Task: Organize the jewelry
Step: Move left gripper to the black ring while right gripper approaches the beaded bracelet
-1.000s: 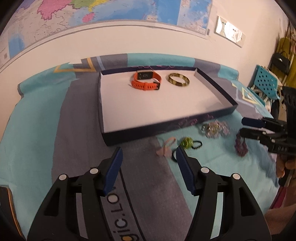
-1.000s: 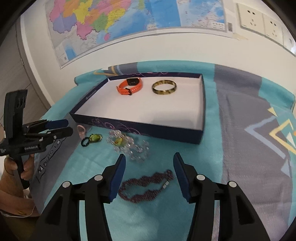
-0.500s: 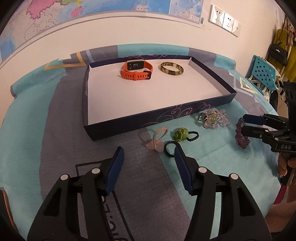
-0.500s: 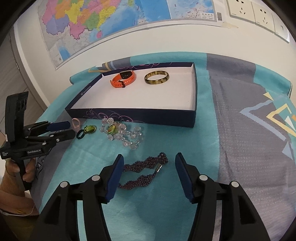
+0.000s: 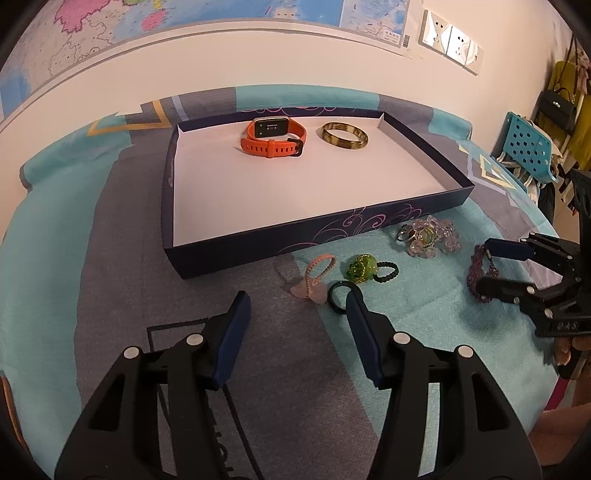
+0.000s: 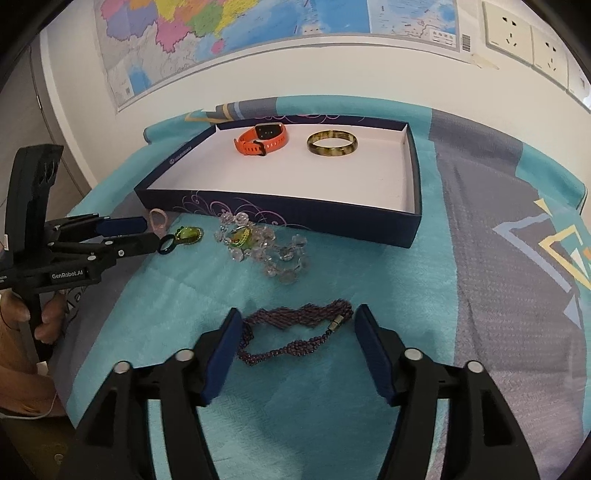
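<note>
A dark blue tray (image 5: 258, 251) (image 6: 280, 218) holds an orange watch (image 5: 273, 138) (image 6: 263, 139) and a brown bangle (image 5: 344, 136) (image 6: 332, 144) at its far side. On the cloth in front lie a pink hair tie (image 5: 314, 275), a dark ring (image 5: 338, 293) (image 6: 167, 246), a green beaded tie (image 5: 364, 268) (image 6: 189, 233), a crystal bracelet (image 5: 428, 236) (image 6: 266, 251) and a purple beaded necklace (image 6: 295, 328) (image 5: 476, 275). My left gripper (image 5: 297, 314) is open just before the pink tie and ring. My right gripper (image 6: 297, 325) is open, its fingers either side of the necklace.
A teal and grey patterned cloth (image 6: 480, 295) covers the table. A wall with a map (image 6: 258, 33) and sockets (image 6: 524, 37) stands behind. A blue perforated chair (image 5: 528, 147) and hanging bags are at the right.
Both grippers have moved forward and down towards the cloth. The necklace now lies between the right gripper's fingers, and the left gripper is closer to the pink tie and ring.
</note>
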